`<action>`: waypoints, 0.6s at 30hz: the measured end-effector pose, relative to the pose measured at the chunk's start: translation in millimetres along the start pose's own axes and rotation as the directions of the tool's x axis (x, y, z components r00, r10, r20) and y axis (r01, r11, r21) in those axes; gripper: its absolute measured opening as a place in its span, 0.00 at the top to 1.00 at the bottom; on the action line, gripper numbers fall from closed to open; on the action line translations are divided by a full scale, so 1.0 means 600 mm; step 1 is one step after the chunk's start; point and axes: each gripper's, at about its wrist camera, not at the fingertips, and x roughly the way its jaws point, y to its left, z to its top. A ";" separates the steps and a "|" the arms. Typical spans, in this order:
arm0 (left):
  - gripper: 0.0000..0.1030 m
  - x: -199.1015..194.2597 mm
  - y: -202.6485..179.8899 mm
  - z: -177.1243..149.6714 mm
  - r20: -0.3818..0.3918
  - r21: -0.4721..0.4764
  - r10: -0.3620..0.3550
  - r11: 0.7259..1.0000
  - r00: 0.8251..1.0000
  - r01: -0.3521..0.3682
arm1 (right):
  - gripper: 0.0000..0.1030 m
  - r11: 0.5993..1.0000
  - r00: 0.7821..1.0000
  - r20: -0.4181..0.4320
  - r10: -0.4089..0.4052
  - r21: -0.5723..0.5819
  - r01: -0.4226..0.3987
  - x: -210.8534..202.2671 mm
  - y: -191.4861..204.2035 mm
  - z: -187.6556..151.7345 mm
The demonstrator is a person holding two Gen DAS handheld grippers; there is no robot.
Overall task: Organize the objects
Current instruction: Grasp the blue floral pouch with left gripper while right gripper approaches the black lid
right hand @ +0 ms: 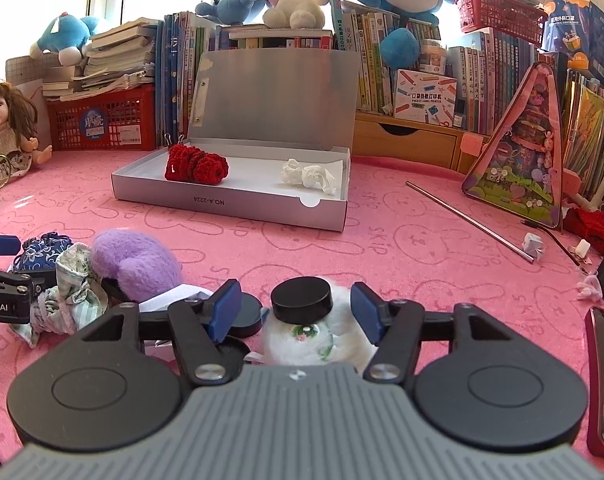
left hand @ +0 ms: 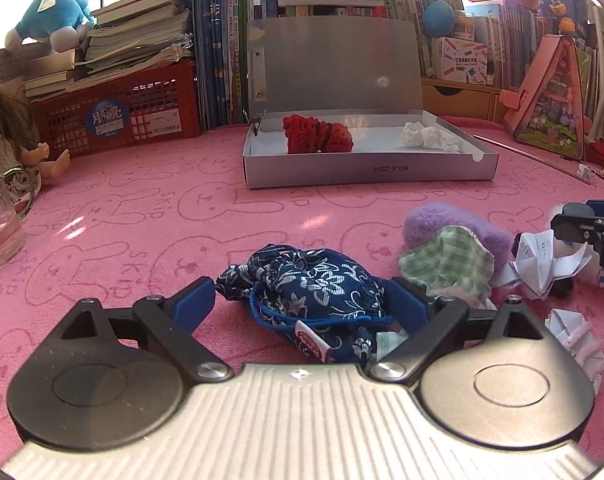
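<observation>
Your jaws straddle two items; the open box sits beyond with two things inside.

Your left gripper (left hand: 302,300) has its jaws spread wide around the navy floral pouch (left hand: 314,292), the blue pads just beside its ends and not squeezing. Your right gripper (right hand: 293,310) has its jaws part-spread on either side of a white fluffy toy (right hand: 322,332) with a black round cap (right hand: 302,300) on top, gaps showing on both sides. Between the two lie a green checked cloth (left hand: 446,260) and a purple felt piece (right hand: 133,264) on the pink surface (right hand: 382,256). Farther off, the grey lidded box (right hand: 229,202) stands open, holding a red crocheted piece (right hand: 195,164) at one end and crumpled white paper (right hand: 308,174) at the other.
</observation>
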 end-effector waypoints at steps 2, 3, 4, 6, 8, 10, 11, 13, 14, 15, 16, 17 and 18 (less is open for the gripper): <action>0.06 0.006 -0.002 0.001 -0.006 -0.008 0.011 1.000 1.000 -0.011 | 0.30 1.000 1.000 -0.002 0.001 0.000 -0.001 0.000 0.000 -0.001; 0.06 0.007 -0.004 0.002 -0.007 -0.009 0.012 1.000 1.000 -0.012 | 0.30 1.000 1.000 -0.002 0.001 0.001 -0.001 0.000 0.000 -0.001; 0.06 0.008 -0.005 0.003 -0.009 -0.007 0.015 1.000 1.000 -0.016 | 0.30 1.000 1.000 -0.002 0.001 0.001 -0.001 0.000 0.000 -0.001; 0.06 0.008 -0.007 0.004 -0.009 -0.003 0.019 1.000 1.000 -0.019 | 0.30 1.000 1.000 -0.002 0.001 0.001 -0.001 0.001 0.000 -0.001; 0.06 0.006 -0.008 0.003 -0.010 -0.001 0.019 1.000 1.000 -0.019 | 0.30 1.000 1.000 -0.002 0.001 0.002 -0.001 0.001 0.000 -0.002; 0.07 0.003 -0.009 0.002 -0.025 -0.017 0.010 1.000 1.000 -0.010 | 0.30 1.000 1.000 -0.003 0.002 0.003 -0.002 0.002 0.000 -0.003; 0.07 0.001 -0.009 0.001 -0.031 -0.028 0.001 1.000 1.000 -0.002 | 0.30 1.000 1.000 -0.003 0.002 0.004 -0.002 0.002 0.000 -0.003; 0.07 -0.003 -0.013 -0.004 -0.032 -0.033 -0.011 0.999 0.999 0.010 | 0.30 1.000 1.000 -0.003 0.002 0.003 -0.002 0.002 0.000 -0.003; 0.07 -0.003 -0.014 -0.004 -0.030 -0.031 -0.010 0.999 0.999 0.009 | 0.30 1.000 1.000 -0.004 0.002 0.003 -0.002 0.003 0.000 -0.003; 0.07 -0.003 -0.017 -0.004 -0.028 -0.024 -0.005 1.000 1.000 0.004 | 0.30 1.000 1.000 -0.004 0.001 0.003 -0.001 0.004 0.001 -0.004; 0.06 -0.001 -0.018 -0.003 -0.027 -0.019 0.003 1.000 1.000 -0.003 | 0.30 1.000 1.000 -0.005 0.001 0.003 -0.001 0.004 0.001 -0.004; 0.06 0.001 -0.018 -0.002 -0.028 -0.017 0.006 1.000 1.000 -0.006 | 0.30 1.000 1.000 -0.006 0.001 0.003 -0.001 0.004 0.001 -0.005; 0.04 0.003 -0.018 -0.001 -0.032 -0.019 0.007 1.000 0.999 -0.008 | 0.30 1.000 1.000 -0.006 0.000 0.004 0.000 0.004 0.001 -0.005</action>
